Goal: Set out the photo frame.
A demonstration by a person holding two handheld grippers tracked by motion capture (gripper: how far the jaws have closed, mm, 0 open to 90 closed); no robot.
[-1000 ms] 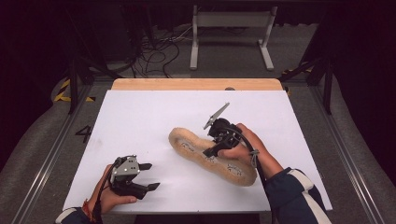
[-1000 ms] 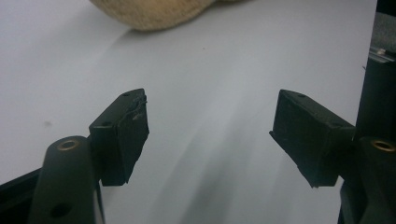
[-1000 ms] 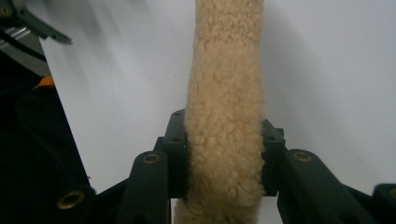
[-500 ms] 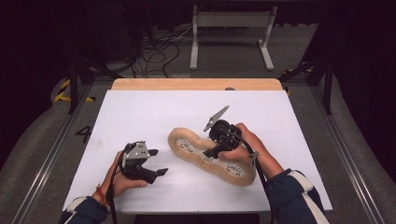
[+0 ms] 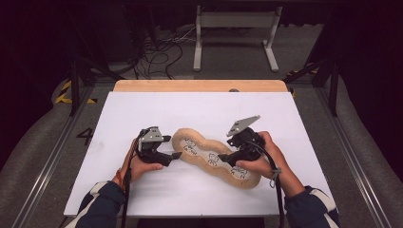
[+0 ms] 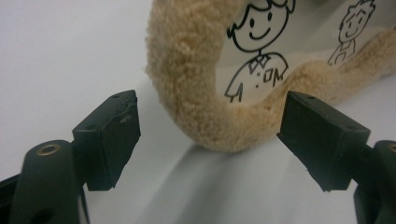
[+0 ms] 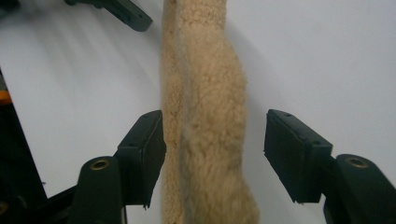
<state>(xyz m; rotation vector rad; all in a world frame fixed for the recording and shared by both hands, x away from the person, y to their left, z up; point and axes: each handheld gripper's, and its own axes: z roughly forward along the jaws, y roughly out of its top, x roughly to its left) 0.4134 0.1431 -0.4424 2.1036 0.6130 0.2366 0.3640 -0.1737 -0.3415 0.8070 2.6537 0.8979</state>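
Observation:
A tan fleecy pad (image 5: 198,150) with cartoon figures drawn on its pale inner face lies slantwise on the white table (image 5: 142,109). My left gripper (image 5: 177,156) stands open at the pad's left end. In the left gripper view the pad's rounded end (image 6: 196,93) lies just beyond my left gripper (image 6: 210,135), apart from both pads. My right gripper (image 5: 223,159) straddles the pad's middle. Its jaws have just been opening. In the right gripper view the fleecy edge (image 7: 210,116) runs through my right gripper (image 7: 215,149), brushing one pad and clear of the other.
A wooden strip (image 5: 199,85) runs along the table's far edge. Beyond it, cables (image 5: 157,52) lie on the floor beside a metal stand (image 5: 235,28). Rails run down both sides of the table.
My left hand has slid right across the table to the pad's left end. My right hand has shifted right along the pad. The pad lies where it was.

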